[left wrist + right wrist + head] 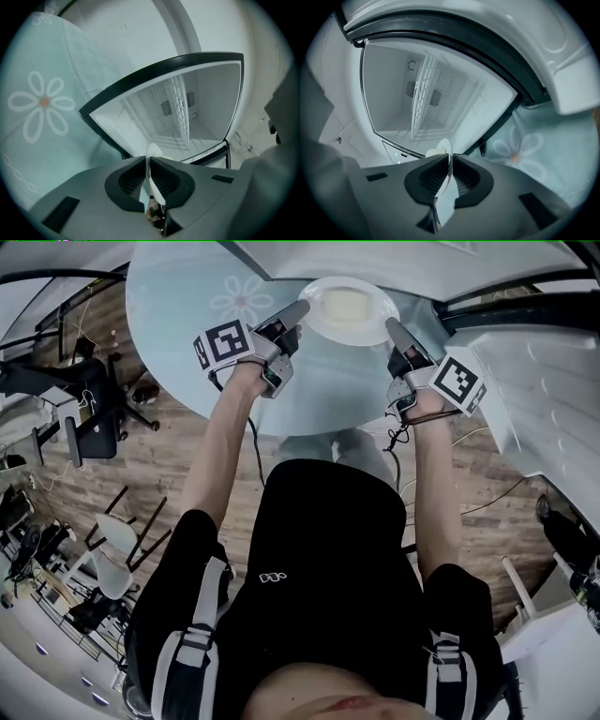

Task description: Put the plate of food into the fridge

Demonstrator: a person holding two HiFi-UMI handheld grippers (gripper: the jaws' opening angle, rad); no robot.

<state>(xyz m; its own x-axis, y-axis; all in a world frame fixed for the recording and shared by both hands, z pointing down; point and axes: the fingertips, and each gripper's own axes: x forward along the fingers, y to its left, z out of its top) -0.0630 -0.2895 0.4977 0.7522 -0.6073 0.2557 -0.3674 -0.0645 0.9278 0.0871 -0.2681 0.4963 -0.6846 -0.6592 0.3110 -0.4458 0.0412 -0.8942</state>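
A white plate (347, 307) with pale food on it is held up over the round glass table (178, 296). My left gripper (300, 311) is shut on its left rim and my right gripper (391, 327) is shut on its right rim. In the left gripper view the thin plate edge (151, 185) runs between the pads of the left gripper (149, 160). The right gripper view shows the same for the plate (444, 190) and the right gripper (451, 158). Ahead of both stands the open fridge compartment (187, 108) (426, 98), white inside, with a wire shelf.
The table top carries a daisy print (42, 103) (518, 150). White appliance panels (539, 390) stand to the right and behind the table. Chairs and cables (94, 418) lie on the wooden floor at the left. The fridge opening has a dark seal (140, 79).
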